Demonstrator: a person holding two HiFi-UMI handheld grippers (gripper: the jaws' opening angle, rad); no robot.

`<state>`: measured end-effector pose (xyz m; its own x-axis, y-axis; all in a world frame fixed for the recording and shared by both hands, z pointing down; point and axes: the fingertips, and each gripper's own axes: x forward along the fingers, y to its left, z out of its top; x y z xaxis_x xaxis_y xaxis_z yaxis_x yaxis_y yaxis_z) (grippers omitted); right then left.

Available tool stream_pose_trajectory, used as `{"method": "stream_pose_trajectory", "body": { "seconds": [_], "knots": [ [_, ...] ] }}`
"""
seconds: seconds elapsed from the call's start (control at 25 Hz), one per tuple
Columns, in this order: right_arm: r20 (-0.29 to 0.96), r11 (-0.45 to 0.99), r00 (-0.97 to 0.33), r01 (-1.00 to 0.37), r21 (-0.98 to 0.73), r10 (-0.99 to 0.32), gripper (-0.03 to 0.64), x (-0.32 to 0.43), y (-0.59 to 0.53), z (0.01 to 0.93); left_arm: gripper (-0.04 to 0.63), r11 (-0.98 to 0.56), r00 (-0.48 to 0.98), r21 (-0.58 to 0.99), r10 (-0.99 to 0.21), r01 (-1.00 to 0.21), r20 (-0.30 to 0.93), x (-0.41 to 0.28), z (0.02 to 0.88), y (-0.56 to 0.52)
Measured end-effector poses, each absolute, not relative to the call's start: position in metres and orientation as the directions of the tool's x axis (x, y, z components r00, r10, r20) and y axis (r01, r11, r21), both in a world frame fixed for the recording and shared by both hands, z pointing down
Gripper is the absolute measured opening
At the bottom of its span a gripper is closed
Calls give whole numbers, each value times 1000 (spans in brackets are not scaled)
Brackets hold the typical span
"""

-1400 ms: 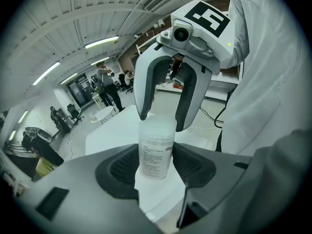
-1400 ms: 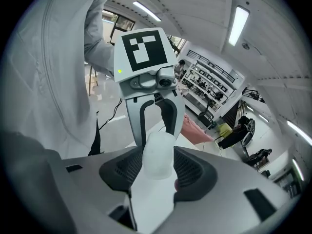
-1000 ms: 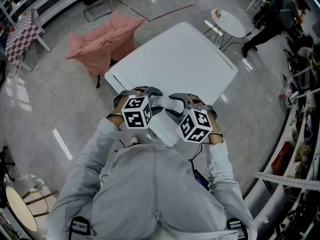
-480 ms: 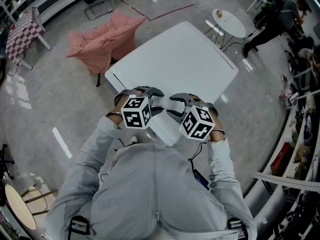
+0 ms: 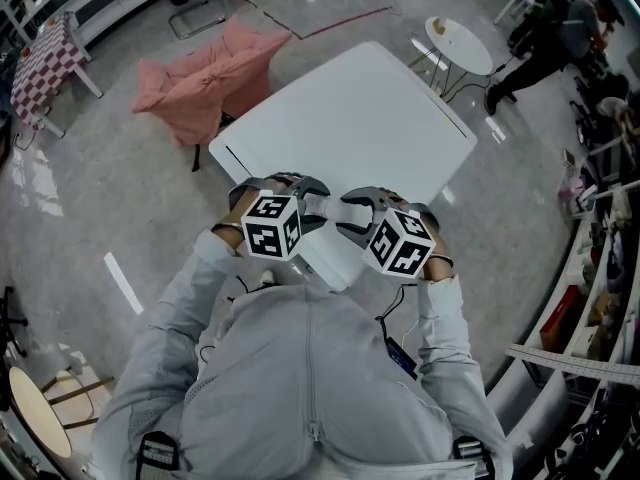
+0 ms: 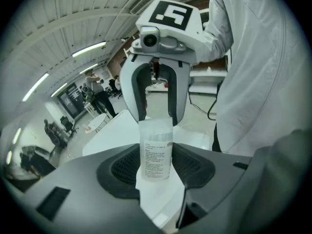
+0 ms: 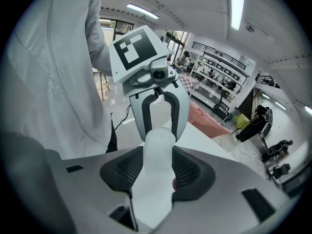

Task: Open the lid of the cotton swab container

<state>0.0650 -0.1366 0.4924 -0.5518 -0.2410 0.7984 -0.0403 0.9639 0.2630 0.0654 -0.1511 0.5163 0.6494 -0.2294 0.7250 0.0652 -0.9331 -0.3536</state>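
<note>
Frosted white cotton swab container point(image 6: 156, 147), printed label, clamped between left gripper point(image 6: 156, 168) pads, right gripper point(image 7: 157, 169) gripping its other end.

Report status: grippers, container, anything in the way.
Left gripper, right gripper: both shut on cotton swab container. Lid appears on. Nothing in the way.

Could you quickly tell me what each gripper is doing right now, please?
Left gripper: closed on the cotton swab container, labelled end.
Right gripper: closed on the same container's other end.
</note>
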Motion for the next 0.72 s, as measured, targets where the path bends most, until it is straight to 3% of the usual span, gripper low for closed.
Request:
{"method": "stream_pose_trajectory", "body": {
  "seconds": [0.28, 0.72],
  "knots": [
    [818, 977, -547, 1, 212, -177, 206, 70, -127, 494, 212, -927, 654, -356, -198, 116, 730, 69, 521, -143],
    [715, 919, -595, -114, 377, -368, 209, 87, -153, 460, 210, -935, 646, -348, -223, 71, 730, 56, 523, -149]
  ]
}}
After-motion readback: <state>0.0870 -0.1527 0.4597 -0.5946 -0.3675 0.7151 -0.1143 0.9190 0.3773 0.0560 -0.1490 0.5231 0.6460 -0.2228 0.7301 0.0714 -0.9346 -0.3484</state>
